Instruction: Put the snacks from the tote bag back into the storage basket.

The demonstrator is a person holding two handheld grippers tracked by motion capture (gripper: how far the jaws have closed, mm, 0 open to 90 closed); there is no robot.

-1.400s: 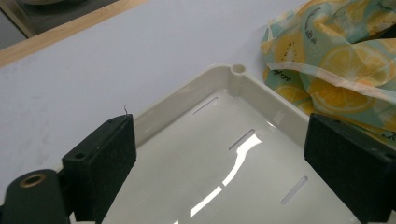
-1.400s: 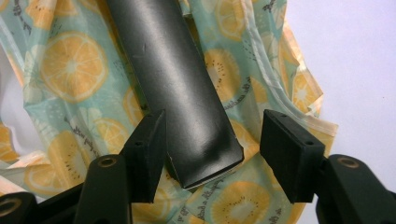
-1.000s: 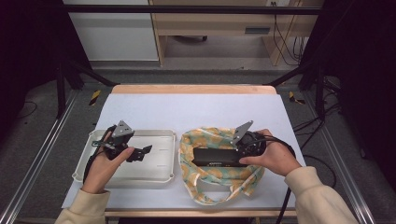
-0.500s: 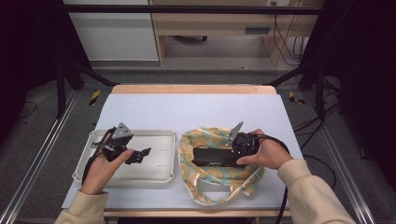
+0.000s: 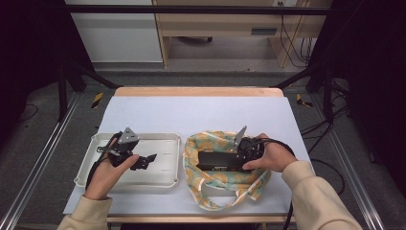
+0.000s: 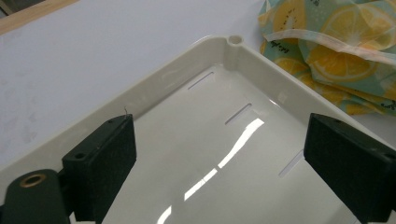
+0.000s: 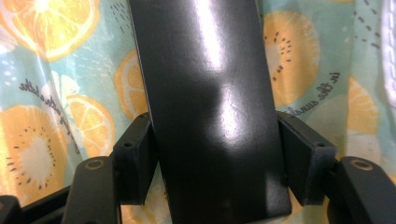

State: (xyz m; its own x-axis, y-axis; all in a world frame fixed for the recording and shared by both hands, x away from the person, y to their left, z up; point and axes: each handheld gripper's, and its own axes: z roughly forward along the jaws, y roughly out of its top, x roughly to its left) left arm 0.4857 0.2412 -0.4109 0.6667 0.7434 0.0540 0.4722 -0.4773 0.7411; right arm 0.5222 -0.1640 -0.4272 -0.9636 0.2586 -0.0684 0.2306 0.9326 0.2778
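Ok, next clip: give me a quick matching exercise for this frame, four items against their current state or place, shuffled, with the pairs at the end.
Column one:
1. left gripper
2. right gripper
3. black box
4. white tray

Column two:
A. lying on the fruit-print cloth bag
B. jaws wide apart, nothing between them
C. jaws closed on the sides of something dark and glossy
D. on the table, to the left of the bag, nothing in it

Pairs: 1-B, 2-C, 3-A, 4-D
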